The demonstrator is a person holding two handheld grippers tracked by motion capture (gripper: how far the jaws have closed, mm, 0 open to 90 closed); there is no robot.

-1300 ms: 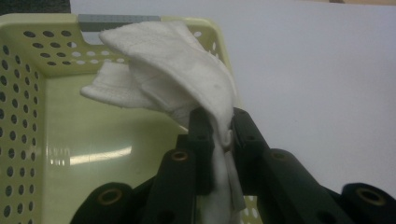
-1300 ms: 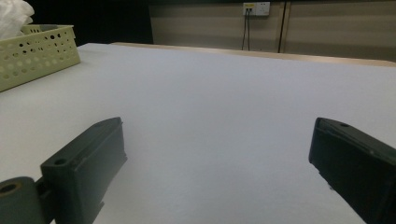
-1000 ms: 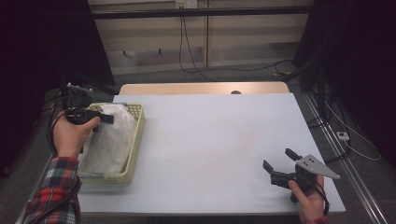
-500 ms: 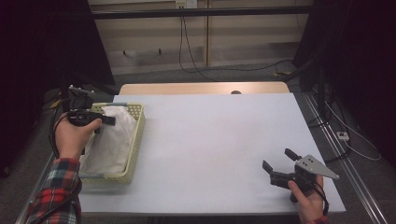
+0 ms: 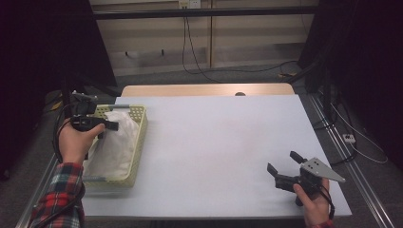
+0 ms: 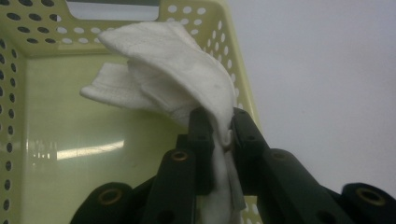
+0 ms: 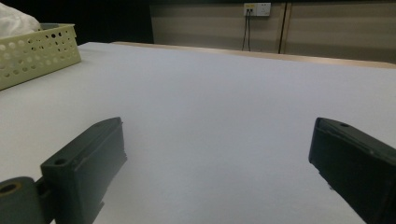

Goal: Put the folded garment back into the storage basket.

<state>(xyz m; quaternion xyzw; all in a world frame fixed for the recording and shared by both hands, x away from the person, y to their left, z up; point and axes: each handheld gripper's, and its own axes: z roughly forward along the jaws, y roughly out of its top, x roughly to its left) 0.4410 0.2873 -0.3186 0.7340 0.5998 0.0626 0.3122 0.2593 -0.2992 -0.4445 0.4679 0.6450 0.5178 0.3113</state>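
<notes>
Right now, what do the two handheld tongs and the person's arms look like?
Both tongs are black, with blocky two-jaw linkages and brass-coloured pivot pins. The left tongs trail a black cable looping behind the hand. The right tongs carry a grey three-cornered plate on top. A red plaid flannel sleeve covers the left forearm.

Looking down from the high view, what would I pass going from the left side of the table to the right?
Left gripper clamped on the white cloth → yellow basket holding that cloth → bare white table → right gripper, jaws apart, resting near the right front corner.
</notes>
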